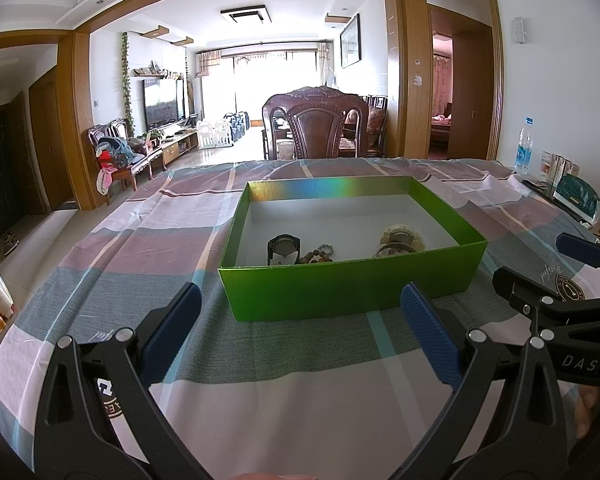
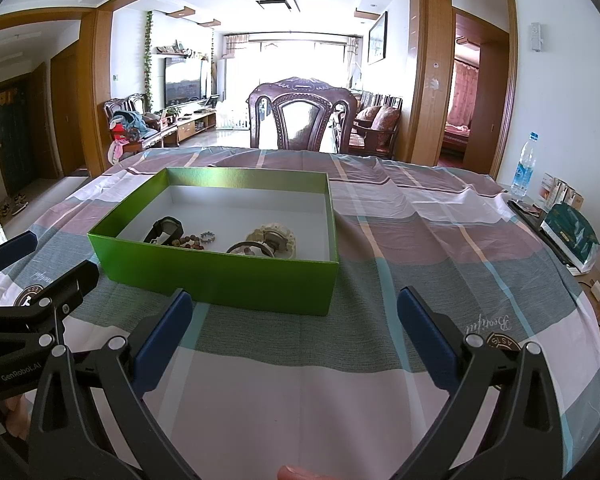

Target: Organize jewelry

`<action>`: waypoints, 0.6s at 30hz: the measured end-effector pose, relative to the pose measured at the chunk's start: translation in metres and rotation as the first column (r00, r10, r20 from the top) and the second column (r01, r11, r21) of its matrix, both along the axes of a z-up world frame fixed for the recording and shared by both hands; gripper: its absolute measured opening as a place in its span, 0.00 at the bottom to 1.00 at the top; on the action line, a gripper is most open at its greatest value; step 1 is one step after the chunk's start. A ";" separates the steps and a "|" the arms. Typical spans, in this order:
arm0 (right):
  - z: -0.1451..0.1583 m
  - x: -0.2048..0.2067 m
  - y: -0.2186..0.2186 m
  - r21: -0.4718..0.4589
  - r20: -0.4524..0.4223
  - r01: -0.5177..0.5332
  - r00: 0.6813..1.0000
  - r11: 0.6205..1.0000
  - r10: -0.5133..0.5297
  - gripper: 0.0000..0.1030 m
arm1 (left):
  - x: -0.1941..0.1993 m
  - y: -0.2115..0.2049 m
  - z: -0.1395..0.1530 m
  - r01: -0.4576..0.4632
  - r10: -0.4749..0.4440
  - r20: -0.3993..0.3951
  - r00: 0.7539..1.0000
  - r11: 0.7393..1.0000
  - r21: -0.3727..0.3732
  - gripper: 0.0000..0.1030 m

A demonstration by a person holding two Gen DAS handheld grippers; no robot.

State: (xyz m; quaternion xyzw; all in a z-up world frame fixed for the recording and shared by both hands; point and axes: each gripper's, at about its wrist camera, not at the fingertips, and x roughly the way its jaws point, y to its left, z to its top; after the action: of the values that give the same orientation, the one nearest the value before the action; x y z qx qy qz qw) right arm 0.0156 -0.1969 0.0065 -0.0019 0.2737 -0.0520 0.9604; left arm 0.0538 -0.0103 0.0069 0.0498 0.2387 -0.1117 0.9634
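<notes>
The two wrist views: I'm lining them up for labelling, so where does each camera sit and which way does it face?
Left wrist: rides the left gripper, low over the tablecloth, facing the green box dead ahead; open jaws show, with the right gripper at its right edge.
Right wrist: rides the right gripper, facing likewise, box ahead-left; open jaws, left gripper at its left edge, a fingertip below.
Shared: box, carved chair, water bottle.

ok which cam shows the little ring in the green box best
The right wrist view: the small ring lies in plain sight on the green box floor. In the left wrist view the box's near wall half hides it.
</notes>
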 end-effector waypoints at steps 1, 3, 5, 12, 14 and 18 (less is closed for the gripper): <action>0.000 0.000 0.000 0.000 0.000 0.000 1.000 1.000 0.000 0.97 | 0.000 0.000 0.000 0.000 0.000 0.000 1.000 1.000 0.000 0.96; 0.000 0.000 0.000 0.000 0.000 0.000 1.000 1.000 0.000 0.97 | 0.000 0.000 0.000 0.000 0.000 0.000 1.000 1.000 0.000 0.96; 0.000 0.000 0.000 0.000 0.000 0.000 1.000 1.000 0.000 0.97 | 0.000 0.000 0.000 -0.001 0.001 0.000 1.000 1.000 0.001 0.96; 0.000 0.000 0.000 -0.001 -0.002 0.001 1.000 1.000 -0.001 0.97 | 0.000 0.000 -0.001 -0.001 0.001 -0.003 1.000 1.000 0.002 0.96; 0.000 0.000 0.000 0.000 -0.001 0.000 1.000 1.000 0.000 0.97 | 0.000 0.000 0.000 -0.001 0.001 -0.001 1.000 1.000 0.001 0.96; 0.000 0.000 0.000 -0.001 0.001 0.000 1.000 1.000 0.000 0.97 | -0.001 0.000 -0.002 -0.001 0.001 0.001 1.000 1.000 0.003 0.96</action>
State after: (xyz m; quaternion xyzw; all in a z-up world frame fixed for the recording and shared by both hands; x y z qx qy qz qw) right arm 0.0157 -0.1968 0.0065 -0.0021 0.2732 -0.0521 0.9605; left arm 0.0528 -0.0107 0.0053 0.0509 0.2381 -0.1107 0.9636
